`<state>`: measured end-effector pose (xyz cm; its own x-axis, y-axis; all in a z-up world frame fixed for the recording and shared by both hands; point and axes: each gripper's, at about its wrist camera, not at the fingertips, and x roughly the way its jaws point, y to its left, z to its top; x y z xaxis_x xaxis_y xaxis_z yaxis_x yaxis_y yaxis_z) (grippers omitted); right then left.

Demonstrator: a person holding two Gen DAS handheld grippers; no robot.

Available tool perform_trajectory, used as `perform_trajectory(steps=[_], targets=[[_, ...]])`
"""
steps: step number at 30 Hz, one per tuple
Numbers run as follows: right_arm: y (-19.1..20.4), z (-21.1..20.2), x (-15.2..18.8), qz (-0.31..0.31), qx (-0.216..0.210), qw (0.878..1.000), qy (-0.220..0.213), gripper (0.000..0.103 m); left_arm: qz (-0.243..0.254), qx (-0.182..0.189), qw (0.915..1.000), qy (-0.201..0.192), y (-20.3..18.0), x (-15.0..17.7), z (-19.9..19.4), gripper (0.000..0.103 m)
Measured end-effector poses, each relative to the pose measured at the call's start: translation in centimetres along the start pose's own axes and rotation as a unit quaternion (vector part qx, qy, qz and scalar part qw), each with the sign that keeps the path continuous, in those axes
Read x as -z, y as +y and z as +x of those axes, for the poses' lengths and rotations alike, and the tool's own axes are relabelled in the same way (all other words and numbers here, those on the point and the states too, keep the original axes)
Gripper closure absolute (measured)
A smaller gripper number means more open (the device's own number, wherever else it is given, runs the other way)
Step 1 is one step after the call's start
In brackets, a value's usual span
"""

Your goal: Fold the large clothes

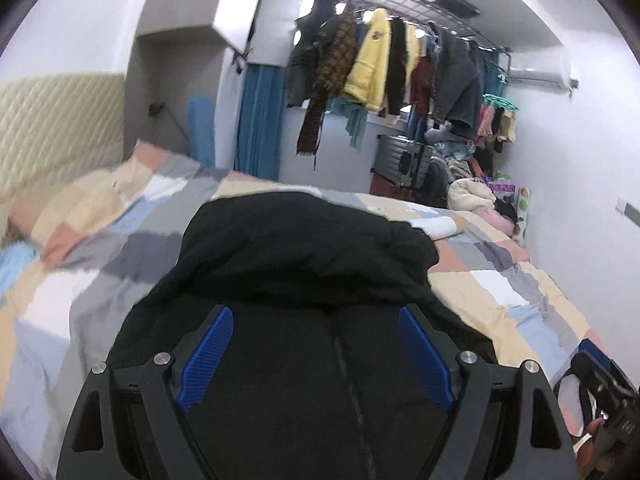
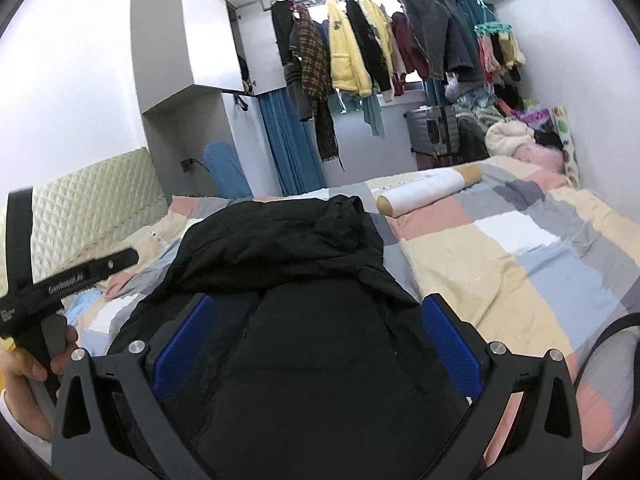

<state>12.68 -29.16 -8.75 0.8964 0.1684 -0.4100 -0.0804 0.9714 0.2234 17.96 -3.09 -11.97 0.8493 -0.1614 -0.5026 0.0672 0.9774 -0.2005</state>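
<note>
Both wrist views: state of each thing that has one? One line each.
left gripper: open, over the jacket, holding nothing.
right gripper: open, over the jacket, holding nothing.
black jacket: on the bed, far part bunched over itself, fold unfinished.
patchwork quilt: spread on the bed, wrinkled.
bolster: lying flat on the quilt, apart from the jacket.
cabinet door: open.
hanging clothes: on the overhead rack.

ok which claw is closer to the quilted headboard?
Left. The left claw is over the black jacket on the headboard side; the right claw is farther off, with the left one between.
</note>
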Motion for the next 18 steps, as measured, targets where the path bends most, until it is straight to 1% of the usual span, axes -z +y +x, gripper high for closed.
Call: perform_trajectory(steps=[2,4,5,9,11,13,14,15,17,18], targets=[[0.7,0.4,-0.2,-0.002,-0.002,1.0,0.008,0.0,-0.004,-0.006,0.9999,0.011,1.2,-0.1,0.8,0.019],[1.7,1.6,-1.2,-0.003,-0.023,1.0,0.018,0.0,-0.001,-0.006,0.9999,0.014,1.6,-1.1,1.8,0.019],[2.1,2.0,-1.7,-0.007,-0.028,0.999,0.02,0.0,0.004,-0.007,0.9999,0.014,1.9,-2.0,2.5,0.019],[4.9,6.6,-5.8,-0.04,-0.038,0.998,0.012,0.001,0.02,-0.015,0.9995,0.019,2.5,-6.7,6.6,0.019],[6.3,10.6,-8.0,-0.051,-0.05,0.997,0.021,0.003,0.007,-0.011,0.9994,0.031,3.3,-9.1,9.2,0.019],[7.5,13.7,-9.3,-0.065,-0.044,0.997,0.028,0.009,-0.011,-0.011,0.9992,0.036,4.5,-11.0,11.9,0.019],[8.0,16.3,-10.2,-0.073,-0.043,0.996,0.032,0.011,-0.014,-0.013,0.9991,0.039,5.1,-11.9,13.4,0.019],[8.2,17.9,-10.6,-0.075,-0.044,0.996,0.034,0.012,-0.013,-0.021,0.9989,0.041,5.5,-12.5,14.7,0.019],[8.3,22.3,-11.3,-0.057,-0.053,0.996,0.048,0.014,-0.005,-0.038,0.9984,0.041,6.2,-13.5,17.4,0.019],[8.1,23.8,-11.2,-0.046,-0.056,0.996,0.055,0.014,-0.005,-0.039,0.9983,0.043,6.5,-13.8,18.8,0.019]])
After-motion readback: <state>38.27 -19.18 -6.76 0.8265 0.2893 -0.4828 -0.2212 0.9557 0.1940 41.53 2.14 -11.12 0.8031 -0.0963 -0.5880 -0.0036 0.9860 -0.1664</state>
